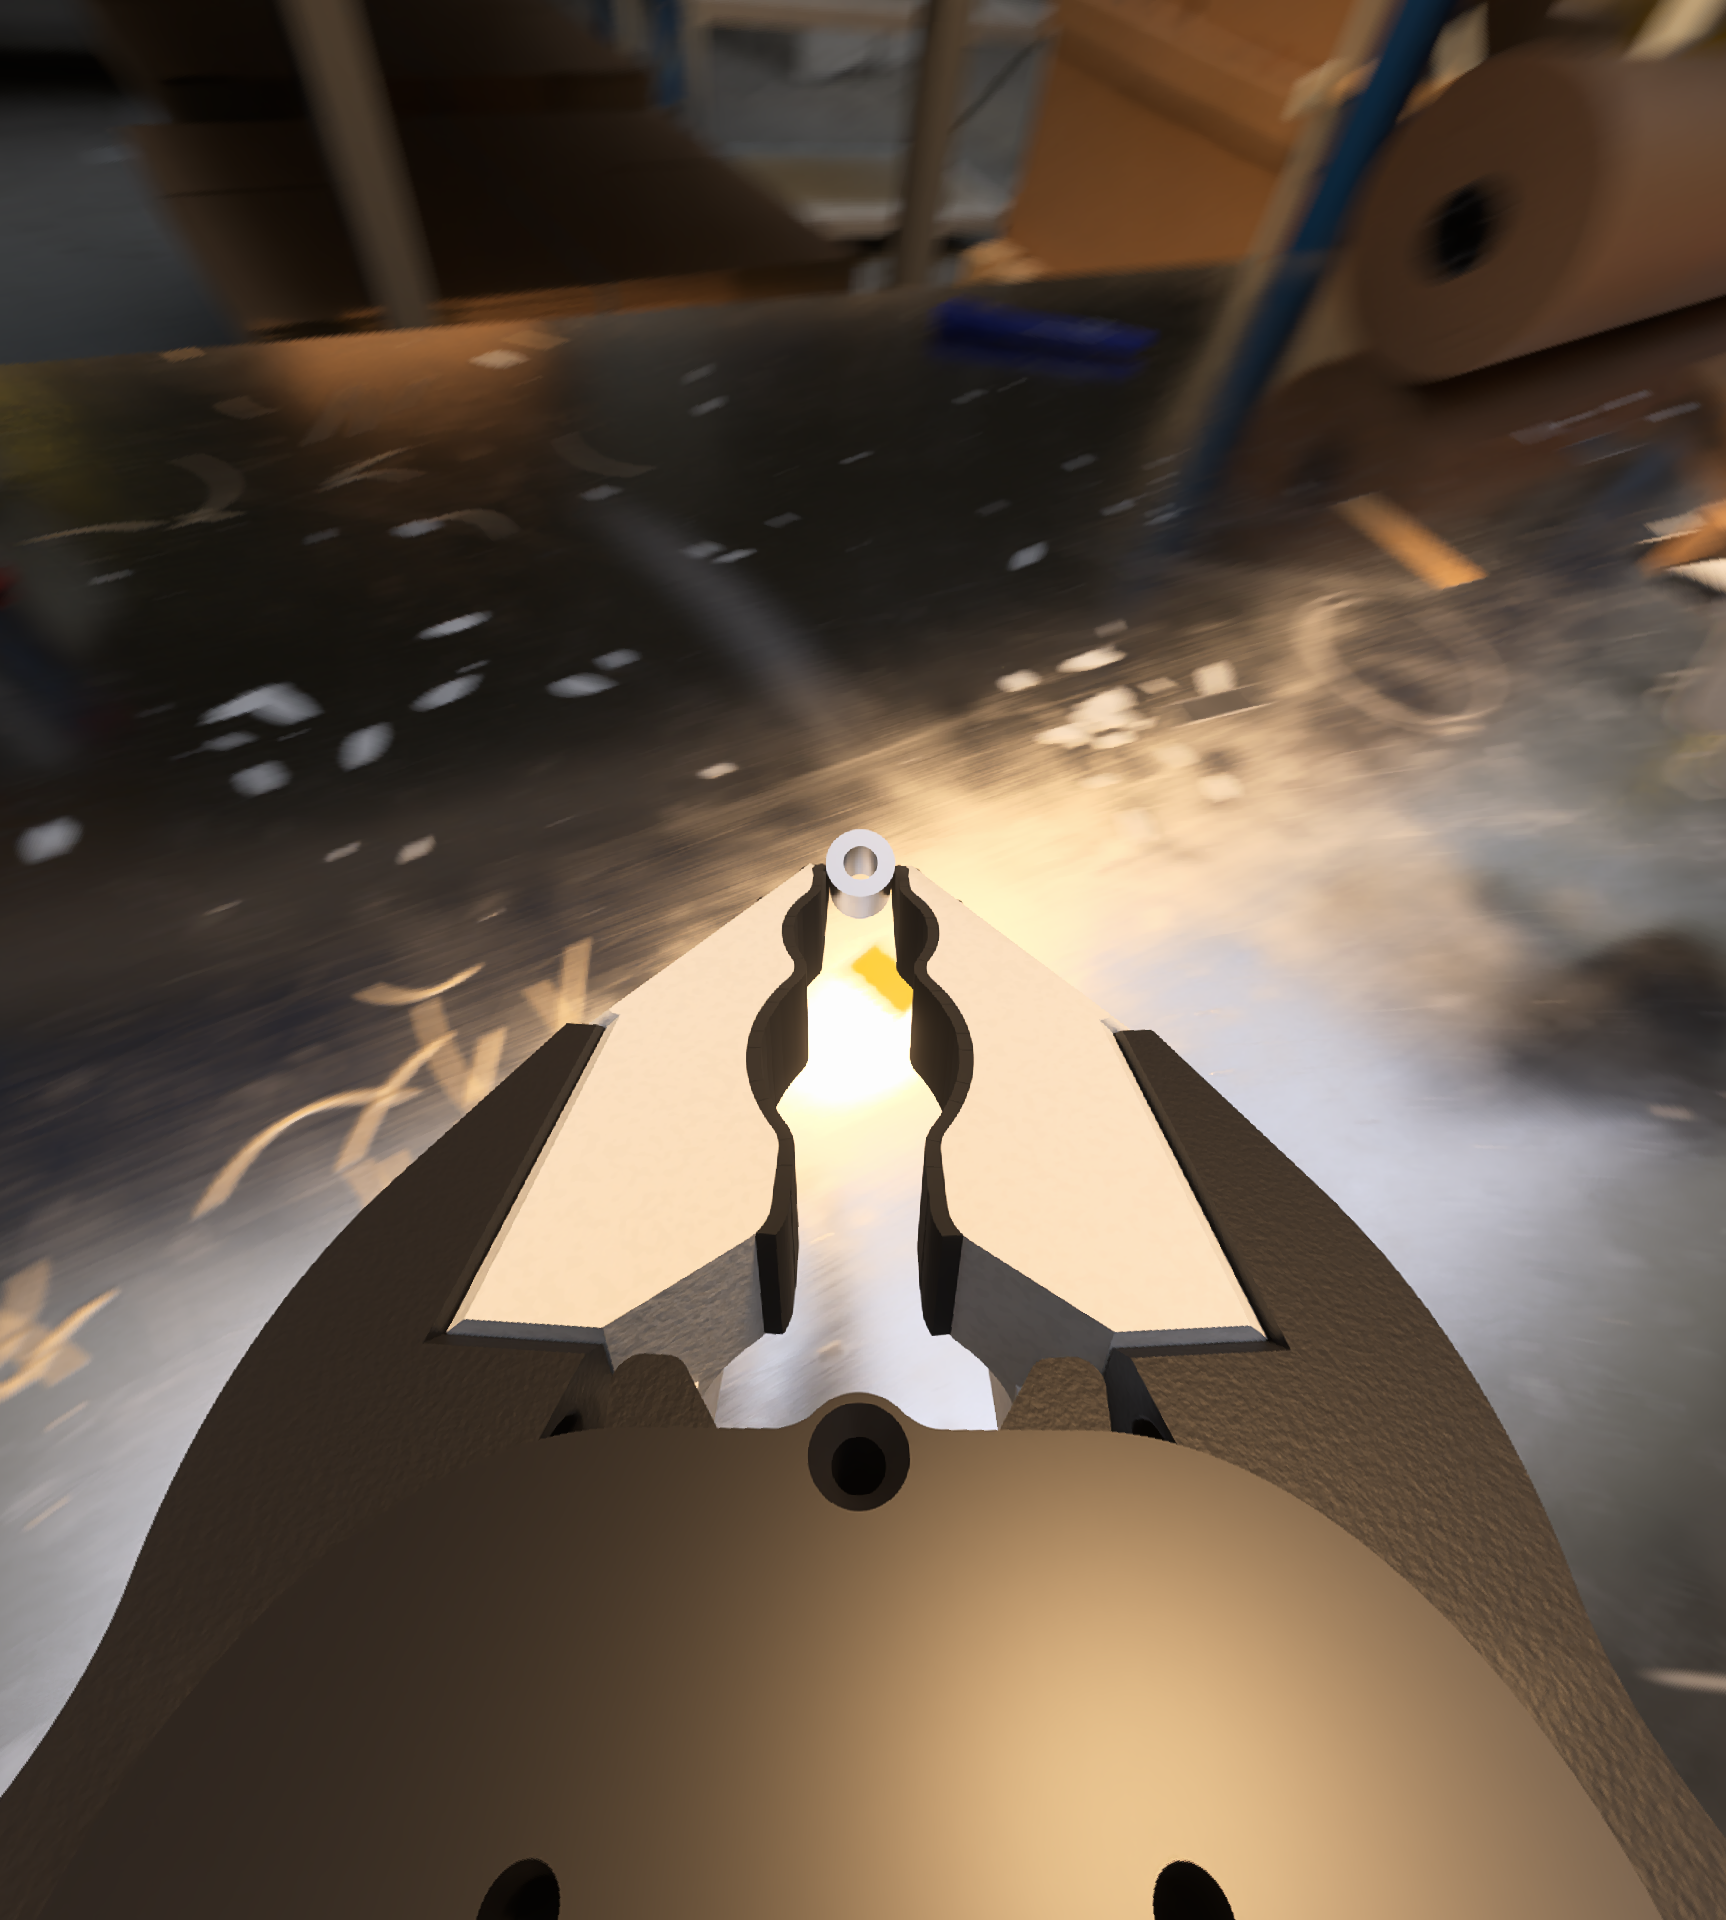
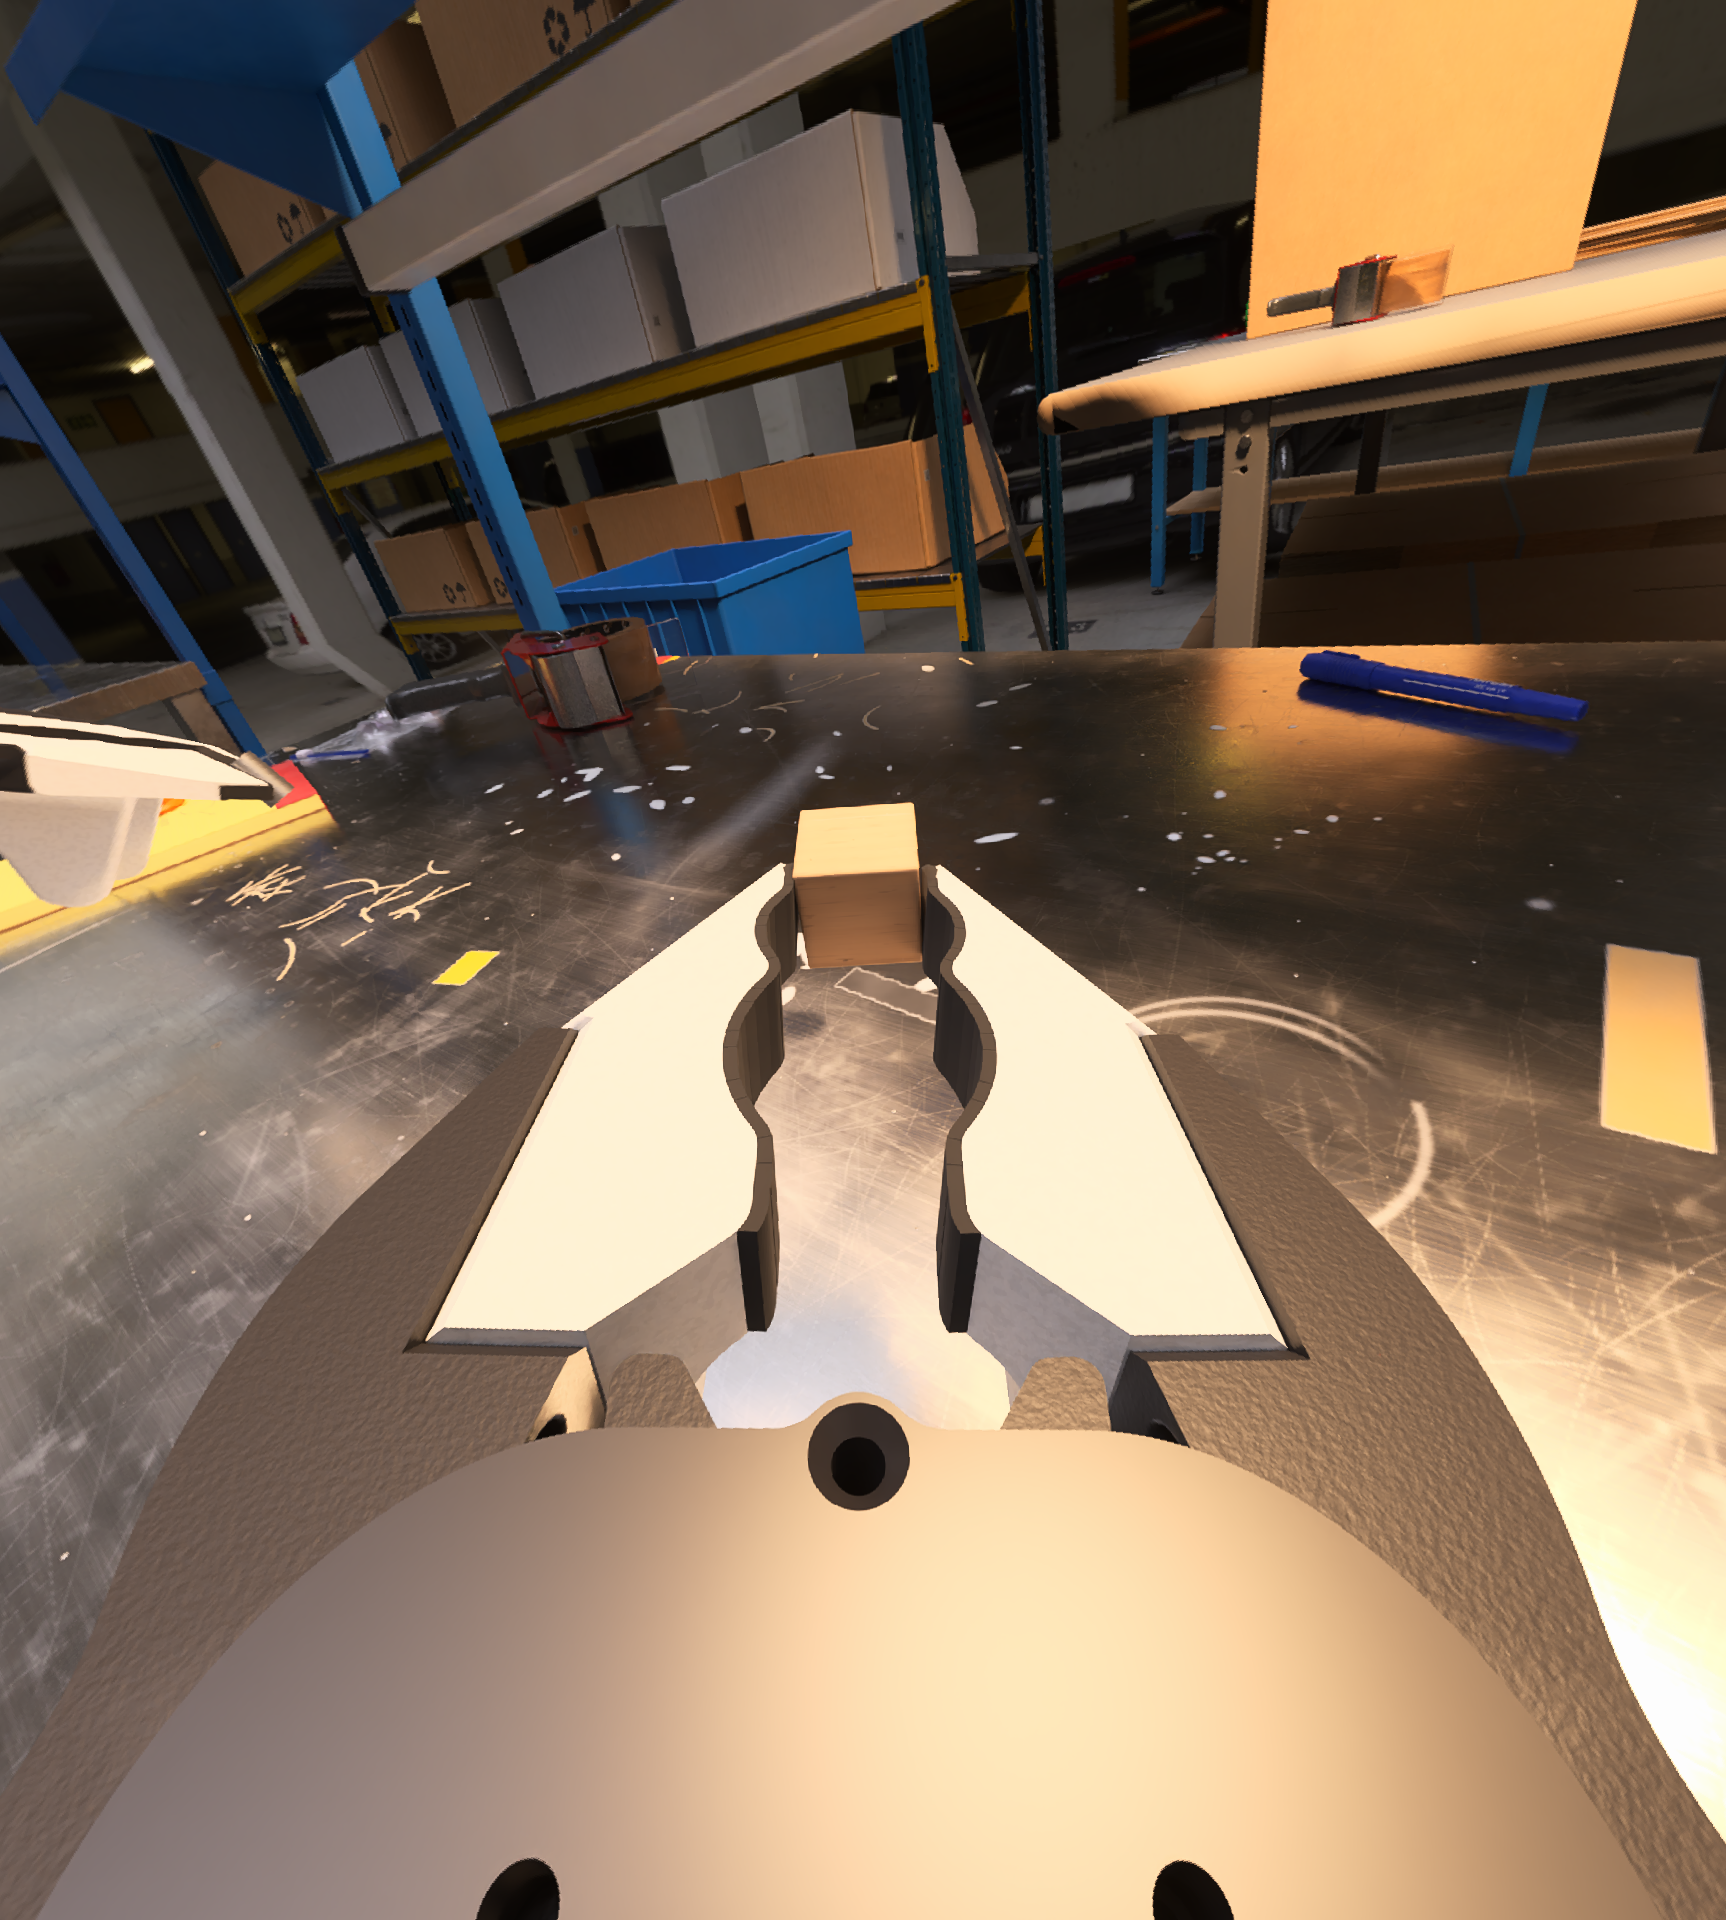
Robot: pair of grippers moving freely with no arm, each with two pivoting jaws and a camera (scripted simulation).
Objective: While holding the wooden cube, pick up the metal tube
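The left gripper (image 1: 860,881) is closed on the tube (image 1: 860,874), pinched only at the very tips, its open end facing back along the fingers. The table (image 1: 526,582) beyond it is smeared, which suggests fast motion, though whether the tube is clear of the surface cannot be told. In the right wrist view that same gripper shows far to the left, over a yellow strip (image 2: 152,862).

The right gripper (image 2: 858,902) is clamped on the cube (image 2: 857,883), also near the fingertips, with the cube's far half sticking out past them. Ahead and left sits a tape dispenser (image 2: 584,670); ahead and right, a blue marker (image 2: 1441,688); to the right, a tan strip (image 2: 1657,1047).

The main risk is probably the tube: round, smooth and held by so little finger, it could roll or squirt out if the swing is sharp. The cube could pivot loose if the right grip eases.
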